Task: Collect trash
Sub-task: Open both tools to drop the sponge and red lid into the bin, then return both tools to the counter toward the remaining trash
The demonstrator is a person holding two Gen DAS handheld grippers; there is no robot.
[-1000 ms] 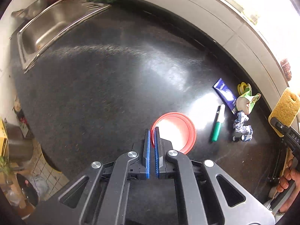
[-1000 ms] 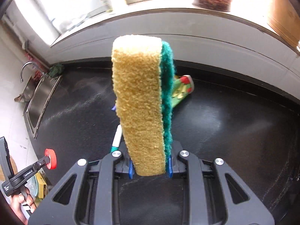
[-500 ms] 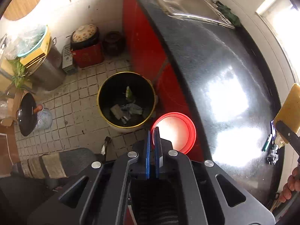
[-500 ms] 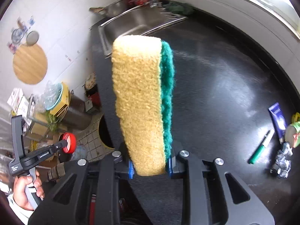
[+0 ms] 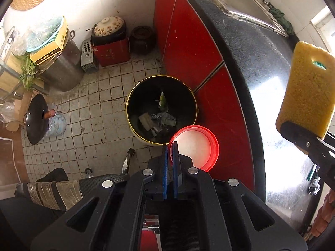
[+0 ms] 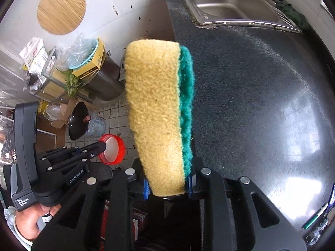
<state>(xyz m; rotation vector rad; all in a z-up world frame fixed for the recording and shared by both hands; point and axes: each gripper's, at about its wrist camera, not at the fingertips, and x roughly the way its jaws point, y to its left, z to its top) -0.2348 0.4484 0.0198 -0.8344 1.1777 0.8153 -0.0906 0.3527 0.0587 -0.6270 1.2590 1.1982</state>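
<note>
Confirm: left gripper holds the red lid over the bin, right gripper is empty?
Not quite. The right gripper is shut on a yellow-green sponge, plain in the right wrist view. The left gripper does hold the red lid by its rim, near the bin.

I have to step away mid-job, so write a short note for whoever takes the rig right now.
Left gripper: shut on the red lid, beside the open bin on the floor.
Right gripper: shut on the sponge, at the counter edge.
Done: some trash lies in the bin.
Left: drop the lid; the green marker and wrappers remain on the counter.
</note>
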